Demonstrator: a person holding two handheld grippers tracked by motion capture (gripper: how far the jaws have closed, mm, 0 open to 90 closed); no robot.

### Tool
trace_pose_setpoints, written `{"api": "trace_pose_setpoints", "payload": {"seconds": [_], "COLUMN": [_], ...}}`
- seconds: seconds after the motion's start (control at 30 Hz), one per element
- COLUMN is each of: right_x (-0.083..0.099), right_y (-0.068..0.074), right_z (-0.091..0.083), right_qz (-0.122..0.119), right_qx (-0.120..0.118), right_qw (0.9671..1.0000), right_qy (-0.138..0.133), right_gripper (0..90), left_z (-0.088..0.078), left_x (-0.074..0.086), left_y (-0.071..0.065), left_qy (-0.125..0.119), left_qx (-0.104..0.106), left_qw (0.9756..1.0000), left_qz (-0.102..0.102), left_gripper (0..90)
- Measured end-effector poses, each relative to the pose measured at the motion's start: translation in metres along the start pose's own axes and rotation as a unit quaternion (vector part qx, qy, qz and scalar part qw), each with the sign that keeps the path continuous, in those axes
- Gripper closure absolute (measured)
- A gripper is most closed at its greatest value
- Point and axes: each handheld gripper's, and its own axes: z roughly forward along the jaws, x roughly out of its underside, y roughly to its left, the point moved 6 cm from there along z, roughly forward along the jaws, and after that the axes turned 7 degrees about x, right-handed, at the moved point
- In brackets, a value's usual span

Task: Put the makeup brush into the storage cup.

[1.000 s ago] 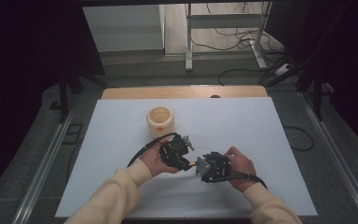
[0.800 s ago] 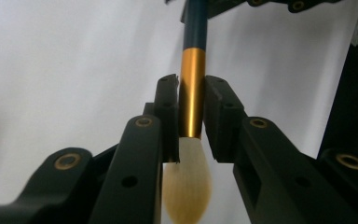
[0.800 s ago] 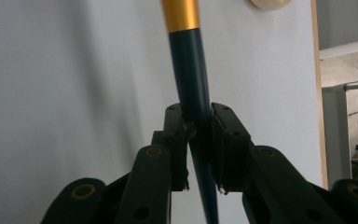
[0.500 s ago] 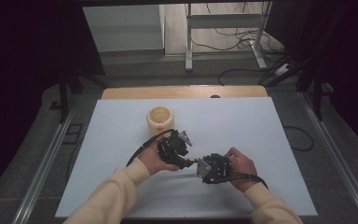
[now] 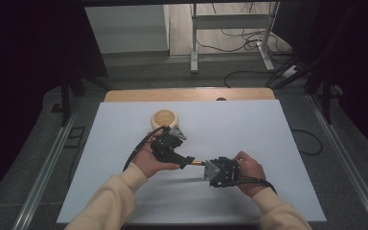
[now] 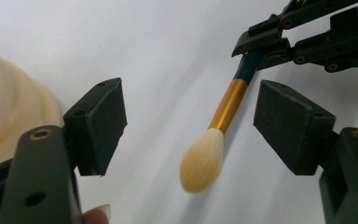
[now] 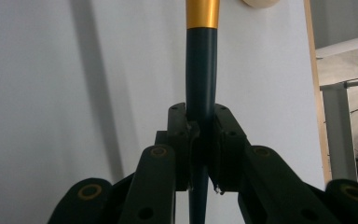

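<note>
A makeup brush (image 6: 227, 106) with a dark blue handle, gold ferrule and cream bristles is held level just above the white table (image 5: 268, 124). My right gripper (image 7: 201, 135) is shut on its blue handle (image 7: 201, 70); in the high view that gripper (image 5: 208, 168) is right of centre. My left gripper (image 6: 196, 121) is open. Its jaws have just been opening, and the bristle end lies between the pads without touching them. From above, the left gripper (image 5: 188, 160) faces the brush tip (image 5: 197, 163).
A round pale wooden bowl (image 5: 165, 118) stands on the table just beyond the left hand; its cream side (image 6: 14, 107) is at the left of the left gripper view. A wooden strip (image 5: 187, 94) borders the table's far edge.
The left gripper's jaws have opened and let go of the brush, and that hand has drawn back to the left. The right gripper has kept still with the brush in it.
</note>
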Motion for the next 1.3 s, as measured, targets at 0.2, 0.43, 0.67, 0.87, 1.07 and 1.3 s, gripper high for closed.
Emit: {"api": "trace_pose_setpoints", "payload": {"seconds": [0.2, 0.43, 0.67, 0.87, 1.07, 1.3], "right_x": [0.003, 0.005, 0.008, 0.01, 0.012, 0.015], "right_y": [-0.004, -0.005, -0.006, -0.006, -0.007, -0.009], "right_z": [0.0, -0.001, -0.003, -0.003, -0.005, -0.009], "right_qz": [-0.019, -0.012, 0.003, 0.01, 0.029, 0.053], "right_qx": [0.0, 0.001, 0.0, 0.0, -0.002, -0.004], "right_qw": [0.9998, 0.9999, 1.0, 0.9999, 0.9996, 0.9986], "right_qy": [0.005, 0.005, 0.005, 0.006, 0.002, -0.003], "right_gripper": [80.6, 80.5, 80.5, 80.6, 80.6, 80.6], "left_z": [-0.008, -0.026, -0.035, -0.033, -0.029, -0.026], "left_x": [0.009, 0.025, 0.044, 0.055, 0.06, 0.068], "left_y": [0.004, 0.011, 0.016, 0.019, 0.019, 0.019], "left_qy": [-0.016, -0.058, -0.074, -0.074, -0.075, -0.078], "left_qx": [-0.004, -0.007, -0.012, -0.013, -0.013, -0.012], "left_qw": [0.9998, 0.9974, 0.9951, 0.9943, 0.9938, 0.993], "left_qz": [-0.014, -0.041, -0.064, -0.076, -0.081, -0.088], "left_gripper": [23.6, 22.3, 21.4, 21.4, 21.5, 21.4]}}
